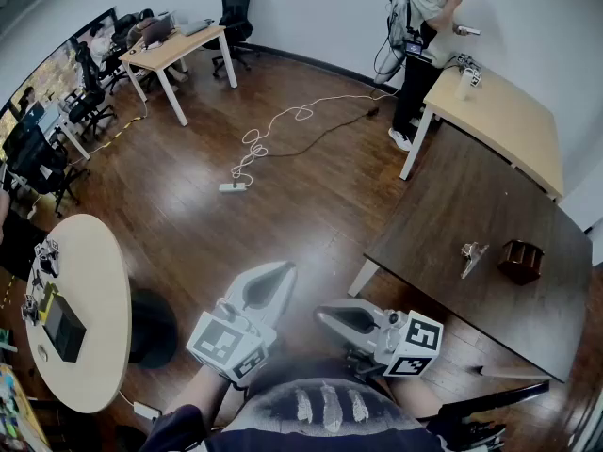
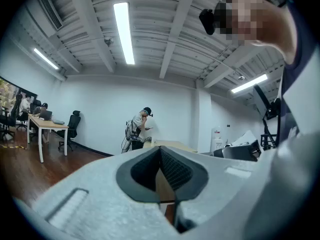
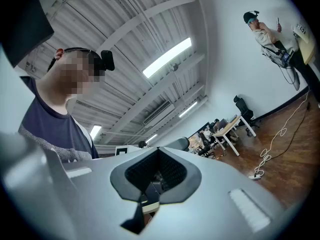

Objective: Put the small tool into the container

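We are holding both grippers close to our body at the near edge of the scene, over the wooden floor (image 1: 283,205). The left gripper (image 1: 270,283) is pointing level with its jaws pressed together and nothing between them. The right gripper (image 1: 341,316) is tilting slightly upward, and its jaws are also meeting at the tips with nothing pinched.

The small tool (image 1: 472,257) is lying on the dark table (image 1: 471,186) to our right, well apart from both grippers. The brown container (image 1: 521,261) is standing just beside it, on the tool's right, not touching it.

A person (image 1: 424,36) is standing at the far right beside a light table (image 1: 513,121). A white cable (image 1: 283,125) is trailing across the far floor, and a round table (image 1: 89,299) is sitting at our near left.
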`<state>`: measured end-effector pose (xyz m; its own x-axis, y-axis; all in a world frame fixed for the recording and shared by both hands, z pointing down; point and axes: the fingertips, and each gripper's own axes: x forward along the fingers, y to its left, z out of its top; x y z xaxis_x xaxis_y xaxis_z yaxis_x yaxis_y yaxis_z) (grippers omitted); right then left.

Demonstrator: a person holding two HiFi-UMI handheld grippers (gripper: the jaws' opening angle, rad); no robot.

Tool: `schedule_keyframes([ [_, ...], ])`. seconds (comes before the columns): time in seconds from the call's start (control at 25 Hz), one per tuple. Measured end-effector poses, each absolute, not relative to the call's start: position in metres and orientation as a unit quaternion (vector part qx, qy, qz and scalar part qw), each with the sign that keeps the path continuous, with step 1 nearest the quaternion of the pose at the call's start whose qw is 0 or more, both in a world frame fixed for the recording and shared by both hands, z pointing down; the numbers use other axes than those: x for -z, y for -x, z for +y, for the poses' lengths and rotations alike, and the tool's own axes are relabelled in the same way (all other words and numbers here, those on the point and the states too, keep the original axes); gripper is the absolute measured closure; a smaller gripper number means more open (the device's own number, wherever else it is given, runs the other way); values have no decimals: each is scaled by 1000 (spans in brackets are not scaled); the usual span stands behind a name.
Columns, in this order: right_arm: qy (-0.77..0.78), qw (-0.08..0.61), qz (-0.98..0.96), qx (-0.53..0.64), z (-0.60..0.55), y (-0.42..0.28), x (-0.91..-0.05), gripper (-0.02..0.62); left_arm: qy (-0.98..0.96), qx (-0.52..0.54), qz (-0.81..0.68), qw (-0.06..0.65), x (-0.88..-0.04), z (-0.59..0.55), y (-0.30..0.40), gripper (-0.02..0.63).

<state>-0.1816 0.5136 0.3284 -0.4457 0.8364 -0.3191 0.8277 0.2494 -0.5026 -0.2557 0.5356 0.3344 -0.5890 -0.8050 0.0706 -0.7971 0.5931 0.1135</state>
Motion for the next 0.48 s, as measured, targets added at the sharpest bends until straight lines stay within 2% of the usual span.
schedule_keyframes([
  [0.48,473,-26,-825,-307,416,145,-320,595,-498,20,-865,56,-331,428,219,603],
])
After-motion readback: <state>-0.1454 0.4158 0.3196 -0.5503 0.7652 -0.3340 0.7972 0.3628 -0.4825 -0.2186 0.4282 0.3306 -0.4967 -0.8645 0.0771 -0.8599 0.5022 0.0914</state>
